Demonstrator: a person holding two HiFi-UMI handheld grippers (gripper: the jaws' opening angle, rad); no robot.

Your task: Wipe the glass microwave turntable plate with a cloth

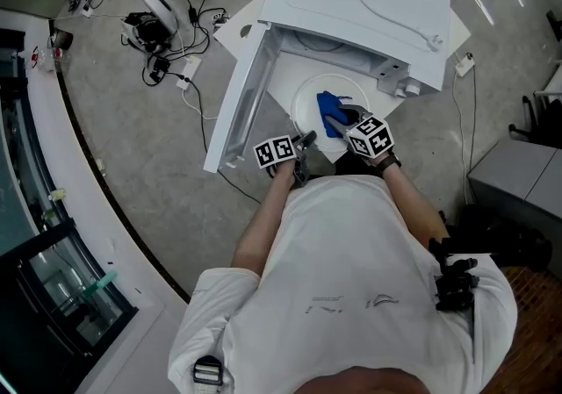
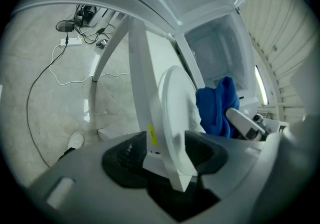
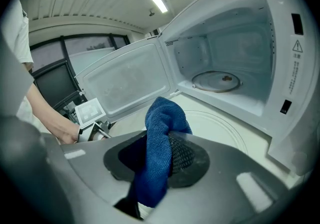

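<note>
Down at 7 o'clock of the glass turntable plate [image 1: 306, 101], the left gripper [image 1: 304, 143] stands with its jaws apart, the plate's rim between them. The plate lies flat on the white table [image 1: 263, 13] before the open microwave [image 1: 351, 6]. At its 5 o'clock, the right gripper [image 1: 348, 122] clamps a blue cloth [image 1: 331, 111] over it.

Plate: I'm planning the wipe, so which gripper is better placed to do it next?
Probably right. The right gripper is shut on the cloth, just over the plate. The left gripper is open with the plate's rim between its jaws, so it could only steady it.
</note>
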